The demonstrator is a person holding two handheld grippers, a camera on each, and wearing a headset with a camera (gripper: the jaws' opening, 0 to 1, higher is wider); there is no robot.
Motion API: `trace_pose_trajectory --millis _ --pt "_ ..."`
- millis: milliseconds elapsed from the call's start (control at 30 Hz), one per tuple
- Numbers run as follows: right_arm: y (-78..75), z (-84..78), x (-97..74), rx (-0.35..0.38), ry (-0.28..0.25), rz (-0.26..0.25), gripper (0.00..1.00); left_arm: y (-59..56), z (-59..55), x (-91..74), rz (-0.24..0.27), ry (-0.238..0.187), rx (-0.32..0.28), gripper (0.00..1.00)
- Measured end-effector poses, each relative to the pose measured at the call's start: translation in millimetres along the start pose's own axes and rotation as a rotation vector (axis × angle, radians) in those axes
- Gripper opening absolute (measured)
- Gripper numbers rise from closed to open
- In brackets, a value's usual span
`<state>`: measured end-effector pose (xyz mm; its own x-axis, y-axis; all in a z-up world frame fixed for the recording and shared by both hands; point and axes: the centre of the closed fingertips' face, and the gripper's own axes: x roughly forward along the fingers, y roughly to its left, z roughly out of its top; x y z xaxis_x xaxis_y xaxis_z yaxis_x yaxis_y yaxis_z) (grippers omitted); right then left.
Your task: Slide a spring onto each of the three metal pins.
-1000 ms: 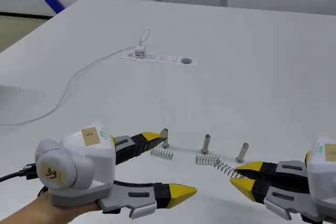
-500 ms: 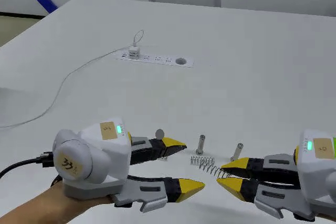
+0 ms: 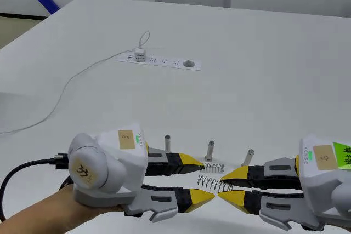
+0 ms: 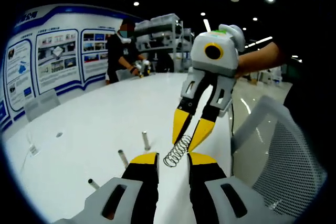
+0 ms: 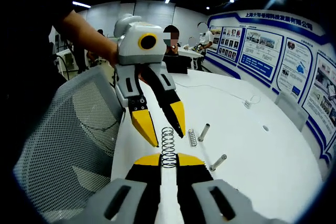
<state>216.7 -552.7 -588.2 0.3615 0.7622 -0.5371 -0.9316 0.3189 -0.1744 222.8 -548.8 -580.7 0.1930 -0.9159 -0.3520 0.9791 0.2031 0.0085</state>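
Now right gripper tight on a spring — left gripper beside it, jaws apart

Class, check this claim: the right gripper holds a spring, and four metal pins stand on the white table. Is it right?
Not quite: three metal pins stand on the table, not four, as the head view shows. The right gripper does hold a spring.

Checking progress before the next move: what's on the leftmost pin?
Nothing is on the leftmost pin: its shaft shows bare. Its base is covered by the left gripper, so whatever lies there can't be seen.
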Motion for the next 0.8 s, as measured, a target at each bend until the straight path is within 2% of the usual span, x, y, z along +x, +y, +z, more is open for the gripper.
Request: trace_pose_trajectory --millis 33,100,333,400,467,533,633,700,800 --pt "0.5 0.3 0.4 -0.010 0.004 0.004 0.10 -0.6 -0.4 -0.5 -0.006 0.002 -0.001 0.16" --pt "1.1 0.3 0.8 -0.024 0.011 0.009 0.10 0.2 -1.7 -1.3 -0.004 0.012 0.013 0.18" --pt "4.0 2.0 1.0 -0.040 0.012 0.033 0.10 -3.2 -3.6 -2.1 -0.035 0.035 0.044 0.14" --pt "4.9 2.3 0.2 -0.056 0.016 0.042 0.10 -3.9 -5.3 -2.6 -0.046 0.053 0.085 0.13" --pt "4.5 3.0 -0.1 -0.064 0.016 0.047 0.10 -4.2 -3.2 -2.3 -0.043 0.050 0.109 0.13" --pt "2.7 4.2 -0.4 -0.069 0.013 0.049 0.10 -2.2 -2.6 -2.0 -0.029 0.059 0.172 0.12" --pt "0.0 5.2 -0.1 -0.083 0.016 0.051 0.10 -2.4 -1.7 -1.6 -0.018 0.063 0.189 0.11" --pt "-1.5 5.5 0.1 -0.098 0.017 0.050 0.10 -0.2 -0.6 -1.9 -0.006 0.064 0.229 0.11" --pt "-2.5 6.3 -0.2 -0.109 0.017 0.055 0.11 -0.3 0.4 -2.4 -0.006 0.063 0.237 0.10"
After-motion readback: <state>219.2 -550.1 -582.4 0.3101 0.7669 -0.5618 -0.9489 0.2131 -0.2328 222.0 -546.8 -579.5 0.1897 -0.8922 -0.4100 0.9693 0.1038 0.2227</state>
